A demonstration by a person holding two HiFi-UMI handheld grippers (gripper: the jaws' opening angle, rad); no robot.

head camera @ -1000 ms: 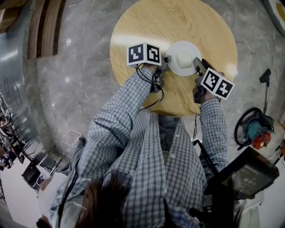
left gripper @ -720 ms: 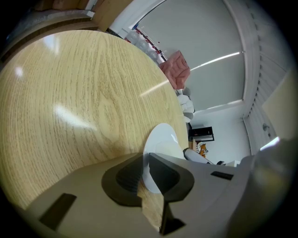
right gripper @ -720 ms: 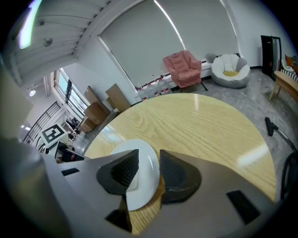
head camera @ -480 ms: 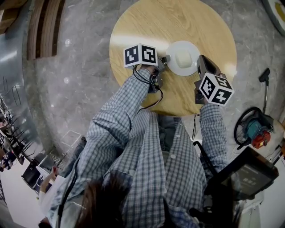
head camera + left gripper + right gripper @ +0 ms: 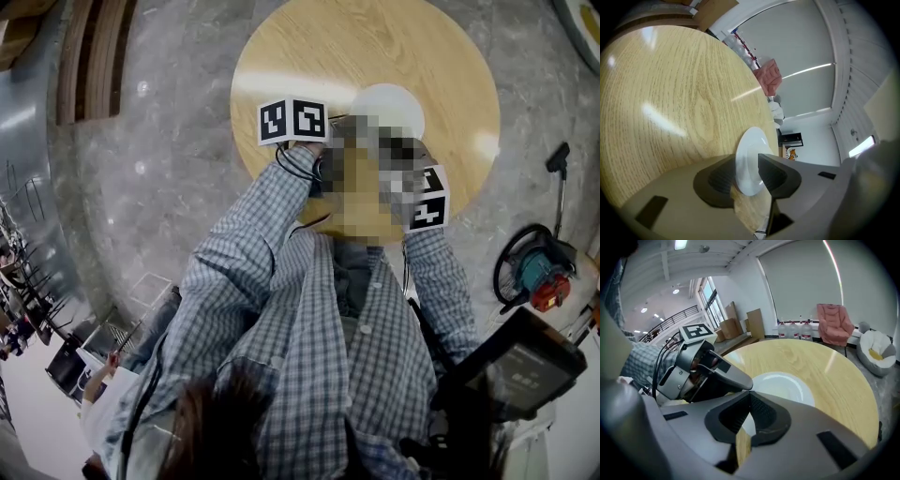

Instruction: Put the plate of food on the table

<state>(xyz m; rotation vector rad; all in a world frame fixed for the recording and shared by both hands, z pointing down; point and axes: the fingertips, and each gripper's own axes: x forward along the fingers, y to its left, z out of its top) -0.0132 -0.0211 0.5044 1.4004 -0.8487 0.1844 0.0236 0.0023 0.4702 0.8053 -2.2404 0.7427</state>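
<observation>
With the plate [image 5: 749,157] set down on the table [image 5: 375,47], the jaws of our left gripper [image 5: 747,178] have just been opening, slack round its rim, while our right gripper [image 5: 749,420] is clenched empty.

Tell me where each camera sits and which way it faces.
Head view: on the person's head, looking steeply down at the round table and white plate; checked shirt shows.
Left gripper view: on the left gripper, looking along its jaws across the table toward a pink armchair; jaws just opening, plate rim between them.
Right gripper view: on the right gripper, jaws shut, empty, facing plate and armchair; left gripper and sleeve show.
Shared: all see plate and table.
</observation>
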